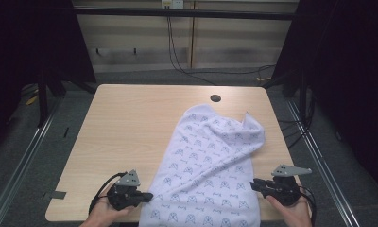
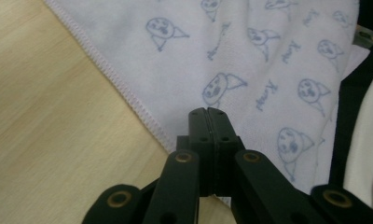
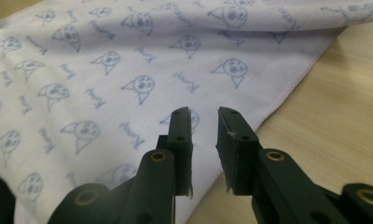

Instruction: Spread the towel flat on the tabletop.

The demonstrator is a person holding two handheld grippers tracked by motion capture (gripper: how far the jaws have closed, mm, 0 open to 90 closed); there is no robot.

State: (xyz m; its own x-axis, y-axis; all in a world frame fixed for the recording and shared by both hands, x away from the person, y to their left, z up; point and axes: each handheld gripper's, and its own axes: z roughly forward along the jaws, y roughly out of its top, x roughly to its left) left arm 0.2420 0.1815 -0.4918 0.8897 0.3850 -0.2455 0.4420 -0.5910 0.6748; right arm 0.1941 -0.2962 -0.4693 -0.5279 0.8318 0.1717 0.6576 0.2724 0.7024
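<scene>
A white cloth (image 1: 210, 161) printed with small blue cat faces lies spread on the wooden table (image 1: 130, 123), its far right corner folded over and its near end hanging over the front edge. My left gripper (image 1: 148, 195) rests at the cloth's left hem near the front edge. In the left gripper view this gripper (image 2: 207, 111) has its jaws pressed together above the stitched hem of the cloth (image 2: 250, 60), with no fabric seen between them. My right gripper (image 1: 253, 183) sits at the cloth's right hem. In its own view it (image 3: 204, 112) stands open over the cloth (image 3: 128, 70).
A round cable hole (image 1: 215, 98) sits near the table's far edge. Bare wood lies left of the cloth (image 2: 44, 130) and right of it (image 3: 343, 116). Black cables (image 1: 177, 56) trail on the floor behind, and metal rails (image 1: 21, 161) flank the table.
</scene>
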